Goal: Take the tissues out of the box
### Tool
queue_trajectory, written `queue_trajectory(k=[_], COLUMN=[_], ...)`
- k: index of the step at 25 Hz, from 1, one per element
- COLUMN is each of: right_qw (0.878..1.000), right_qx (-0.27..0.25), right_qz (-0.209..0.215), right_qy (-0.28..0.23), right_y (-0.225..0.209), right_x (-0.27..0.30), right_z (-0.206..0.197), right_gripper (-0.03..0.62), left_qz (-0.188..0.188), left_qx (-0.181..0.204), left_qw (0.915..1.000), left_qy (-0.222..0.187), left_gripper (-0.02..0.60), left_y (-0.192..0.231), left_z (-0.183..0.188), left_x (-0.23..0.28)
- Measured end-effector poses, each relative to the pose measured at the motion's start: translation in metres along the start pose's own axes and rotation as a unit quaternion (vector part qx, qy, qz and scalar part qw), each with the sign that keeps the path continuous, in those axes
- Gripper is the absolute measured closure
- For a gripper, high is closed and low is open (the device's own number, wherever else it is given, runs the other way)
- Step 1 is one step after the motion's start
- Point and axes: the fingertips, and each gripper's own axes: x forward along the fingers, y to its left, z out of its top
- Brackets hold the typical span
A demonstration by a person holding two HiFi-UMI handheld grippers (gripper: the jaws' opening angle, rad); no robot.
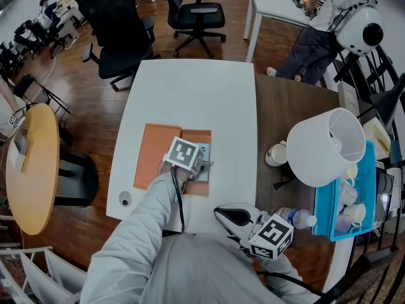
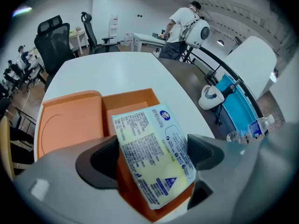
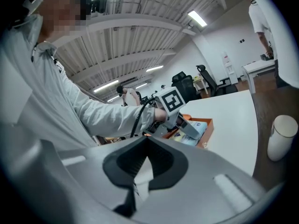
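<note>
An orange box lies open on the white table, its lid flat to the left. A blue and yellow tissue pack leans inside it. My left gripper points steeply down over the box, jaws wide, with the pack filling the gap between the pads; I see no squeeze on it. In the head view that gripper covers the box. My right gripper hovers shut at the table's near edge, holding nothing. Its own view shows the pads together and the pack beyond.
A white lamp shade and its base stand on the dark table to the right, beside a blue tray and a water bottle. A small round fitting sits near the table's left corner. Office chairs stand beyond.
</note>
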Motion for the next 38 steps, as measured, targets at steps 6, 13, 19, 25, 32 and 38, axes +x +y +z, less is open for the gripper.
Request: queue_trajectory(k=[6,13,19,25,32,38], right_qw=[1.000,0.999,0.998,0.999,0.999,0.999], right_qx=[0.004,0.015,0.033,0.031,0.029,0.035], right_qz=[-0.002,-0.018,-0.038,-0.035,-0.029,-0.039], right_qy=[0.001,-0.023,-0.028,-0.019,-0.001,-0.006], right_y=[0.002,-0.002,-0.009,0.006,0.027,0.032], right_x=[0.000,-0.008,-0.018,-0.004,0.011,0.013], right_z=[-0.003,0.005,0.003,0.000,-0.006,-0.007], right_gripper=[0.594,0.594,0.593,0.594,0.594,0.593], left_qz=[-0.008,-0.066,-0.136,-0.124,-0.140,-0.140], left_qx=[0.023,0.240,0.569,0.632,0.640,0.632], left_qw=[0.9992,0.9651,0.8052,0.7478,0.7379,0.7541], left_qy=[-0.031,-0.082,0.097,0.162,0.163,0.114], left_gripper=[0.130,0.132,0.132,0.132,0.114,0.103], left_y=[-0.003,-0.044,-0.073,-0.055,-0.052,-0.053], left_z=[0.007,0.003,-0.142,-0.206,-0.213,-0.195], left_x=[-0.012,-0.108,-0.142,-0.080,-0.045,-0.060])
